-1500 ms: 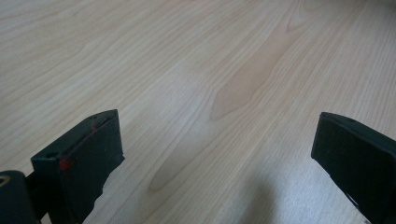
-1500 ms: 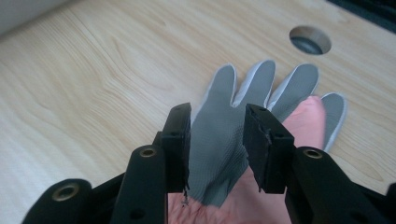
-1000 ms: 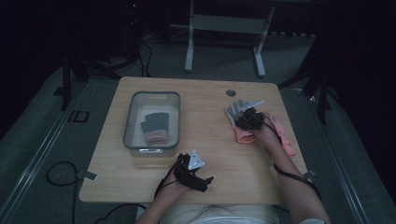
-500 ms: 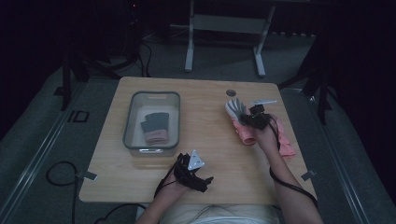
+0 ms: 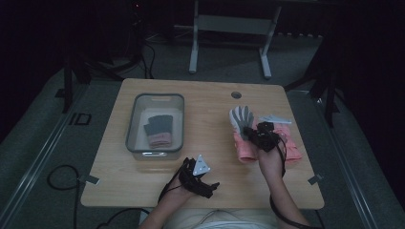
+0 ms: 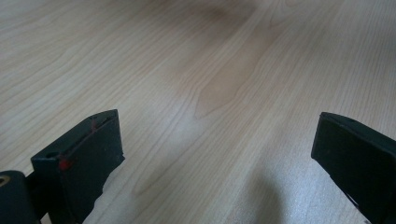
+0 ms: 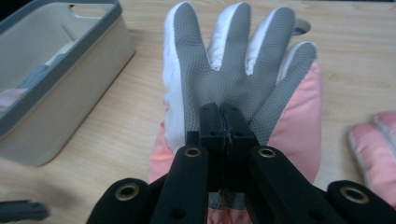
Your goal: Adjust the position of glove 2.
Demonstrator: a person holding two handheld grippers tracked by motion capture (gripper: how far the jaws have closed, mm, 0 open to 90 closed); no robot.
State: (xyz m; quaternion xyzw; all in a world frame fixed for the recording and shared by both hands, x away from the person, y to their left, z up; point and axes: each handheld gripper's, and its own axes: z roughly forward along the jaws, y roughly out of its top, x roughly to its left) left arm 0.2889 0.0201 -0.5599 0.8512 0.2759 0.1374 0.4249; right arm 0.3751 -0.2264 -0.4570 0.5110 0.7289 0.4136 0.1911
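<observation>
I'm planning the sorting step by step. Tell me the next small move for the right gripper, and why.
Probably lift the grey-palmed glove clear and carry it toward the grey bin. The right gripper has its jaws shut on the glove's palm, above a pink glove, and the bin already holds a similar glove. The left gripper is open over bare table.

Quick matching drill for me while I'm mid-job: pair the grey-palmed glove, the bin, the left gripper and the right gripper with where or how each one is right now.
Things:
1. grey-palmed glove
2. bin
3. left gripper
4. right gripper

States:
A. open over bare table
B. shut on a glove
C. lying on a pink glove
D. holds a dark glove with a pink cuff

Pairs: 1-C, 2-D, 3-A, 4-B
</observation>
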